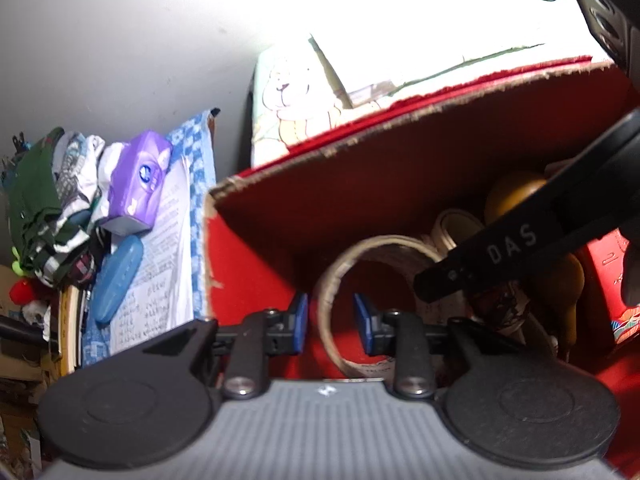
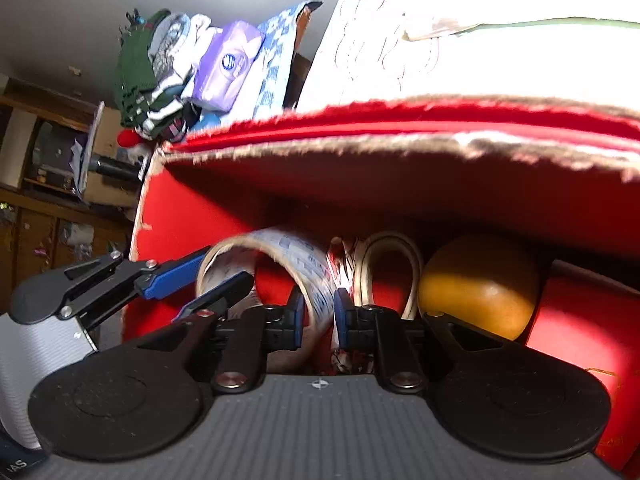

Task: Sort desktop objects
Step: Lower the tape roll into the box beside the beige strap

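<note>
I see a grey wall behind a cluttered blue checked cloth (image 1: 200, 168), where a purple tissue pack (image 1: 138, 180), a blue case (image 1: 116, 280), printed paper (image 1: 168, 248) and a heap of clothes (image 1: 52, 200) lie; the right wrist view also shows wooden shelves (image 2: 40, 184) off to the left. A pale cloth with a bear drawing (image 1: 292, 108) lies behind the red box (image 1: 260, 240), whose torn cardboard rim fills much of both views.

Inside the box I can make out a large tape roll (image 2: 280, 256), a smaller white roll (image 2: 394, 264) just beside it, and a yellow-brown ball (image 2: 480, 284) to the right of that. A patterned object (image 2: 344, 264) stands between the two rolls; I cannot tell what it is.

My left gripper (image 1: 331, 322) reaches into the box, and in the right wrist view its jaws straddle the tape roll's wall, one finger (image 2: 176, 276) outside the ring and the other inside. Whether they press on it I cannot tell. In the left wrist view the roll's near edge sits between the blue pads (image 1: 300, 320).

My right gripper (image 2: 318, 316) is also in the box, jaws narrow, with the roll's wall and the patterned object in the gap; contact is unclear. Its black body crosses the right side of the left wrist view.
</note>
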{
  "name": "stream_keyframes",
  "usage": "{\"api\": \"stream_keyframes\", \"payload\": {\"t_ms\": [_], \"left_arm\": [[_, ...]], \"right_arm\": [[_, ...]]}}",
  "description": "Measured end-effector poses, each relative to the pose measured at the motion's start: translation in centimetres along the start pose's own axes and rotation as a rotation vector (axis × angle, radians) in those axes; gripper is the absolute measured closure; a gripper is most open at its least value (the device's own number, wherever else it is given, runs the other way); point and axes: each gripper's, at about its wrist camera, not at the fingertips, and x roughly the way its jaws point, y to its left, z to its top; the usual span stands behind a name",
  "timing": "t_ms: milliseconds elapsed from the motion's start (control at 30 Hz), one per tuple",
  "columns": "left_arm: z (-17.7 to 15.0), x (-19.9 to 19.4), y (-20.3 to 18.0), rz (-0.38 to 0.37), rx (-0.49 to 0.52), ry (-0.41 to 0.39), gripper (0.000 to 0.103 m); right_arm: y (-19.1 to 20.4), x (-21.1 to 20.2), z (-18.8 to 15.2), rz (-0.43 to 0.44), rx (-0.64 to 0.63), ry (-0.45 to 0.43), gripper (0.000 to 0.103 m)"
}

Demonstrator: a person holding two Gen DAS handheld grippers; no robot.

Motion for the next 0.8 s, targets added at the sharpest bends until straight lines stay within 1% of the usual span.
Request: {"api": "stream_keyframes", "payload": {"t_ms": [67, 300, 433, 500, 600, 667, 700, 767, 800], "left_arm": [[0.1, -0.2, 0.1, 0.005, -0.001, -0.005, 0.071], [0.0, 0.2, 0.1, -0.011, 0.008, 0.009, 0.070], [-0.2, 0.4, 0.4, -0.023, -0.010, 0.011, 0.069], [-0.2, 0.6, 0.3, -0.015, -0.017, 0.014, 0.068], [-0.2, 0.7, 0.0, -0.024, -0.024, 0.013, 0.063], [-0.2, 0.8, -0.3, -0.025, -0.027, 0.012, 0.055], [-0.2, 0.9, -0.5, -0.025, -0.027, 0.010, 0.054], [-0.2, 1.0, -0.8, -0.018, -0.021, 0.006, 0.049], [-0.3, 1.1, -1.1, -0.013, -0.018, 0.006, 0.049]], "right_arm": [[-0.2, -0.3, 0.0, 0.009, 0.016, -0.020, 0.086], [-0.1, -0.4, 0.2, 0.005, 0.018, -0.035, 0.085], [-0.2, -0.5, 0.2, 0.002, 0.021, -0.050, 0.085], [0.1, -0.4, 0.2, -0.001, 0.007, -0.046, 0.084], [0.4, 0.0, 0.1, 0.005, -0.017, -0.022, 0.084], [0.7, 0.2, 0.0, 0.001, -0.040, -0.018, 0.084], [0.8, 0.2, 0.0, -0.001, -0.043, -0.019, 0.084], [0.6, 0.2, 0.0, -0.004, -0.033, -0.021, 0.080], [0.6, 0.2, 0.1, -0.002, -0.028, -0.021, 0.080]]}}
